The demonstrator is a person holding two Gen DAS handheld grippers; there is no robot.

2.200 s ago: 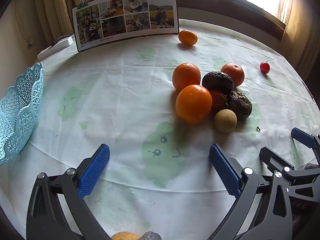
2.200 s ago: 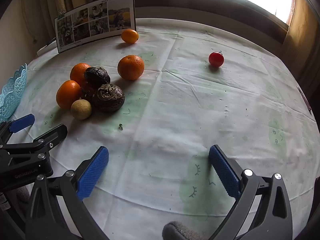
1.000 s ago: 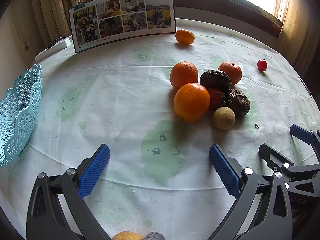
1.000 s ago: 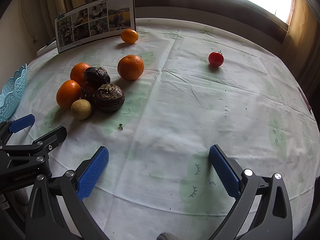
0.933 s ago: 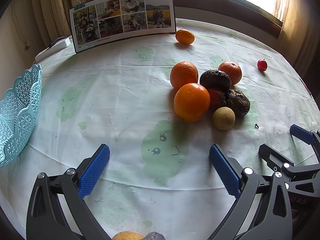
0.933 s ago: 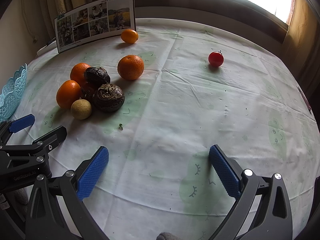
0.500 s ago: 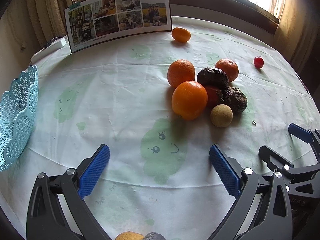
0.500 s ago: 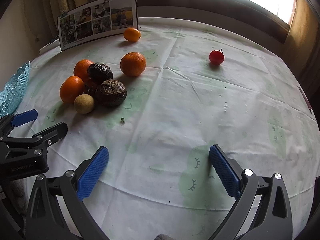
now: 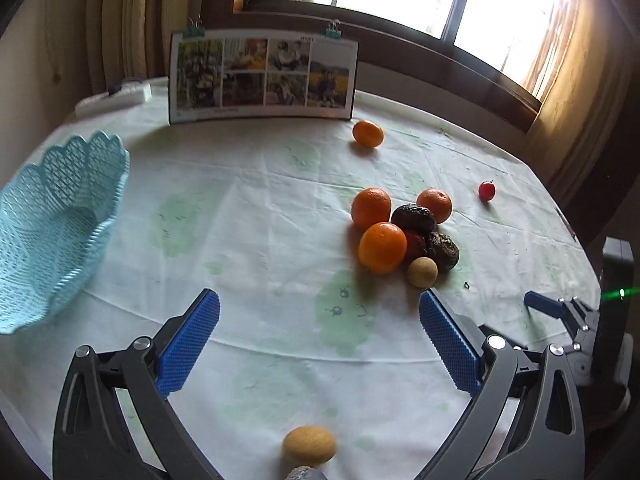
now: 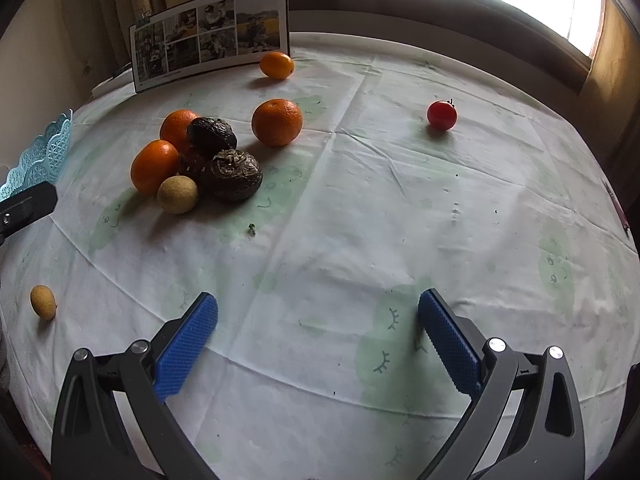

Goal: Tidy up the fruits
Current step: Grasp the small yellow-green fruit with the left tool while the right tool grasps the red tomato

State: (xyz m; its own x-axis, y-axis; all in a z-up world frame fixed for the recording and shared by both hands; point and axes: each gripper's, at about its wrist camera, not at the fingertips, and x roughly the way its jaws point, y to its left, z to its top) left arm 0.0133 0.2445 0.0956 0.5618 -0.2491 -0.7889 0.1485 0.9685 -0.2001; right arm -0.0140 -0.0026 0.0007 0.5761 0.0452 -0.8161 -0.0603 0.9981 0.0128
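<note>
Left wrist view: I have lifted and pulled back my left tool in the last half second, so the whole blue basket and a small yellow-brown fruit at the near tabletop edge now show. That tells me nothing is sorted yet; the basket looks empty (its far inside is partly hidden). Both tools gape wide, holding nothing, my right tool included. The fruit pile sits mid-tabletop, well apart from the basket, with a lone orange by the photo board and a red cherry-like fruit off alone. A reddish fruit inside the pile is mostly covered; a grey blur at the bottom I cannot identify.
</note>
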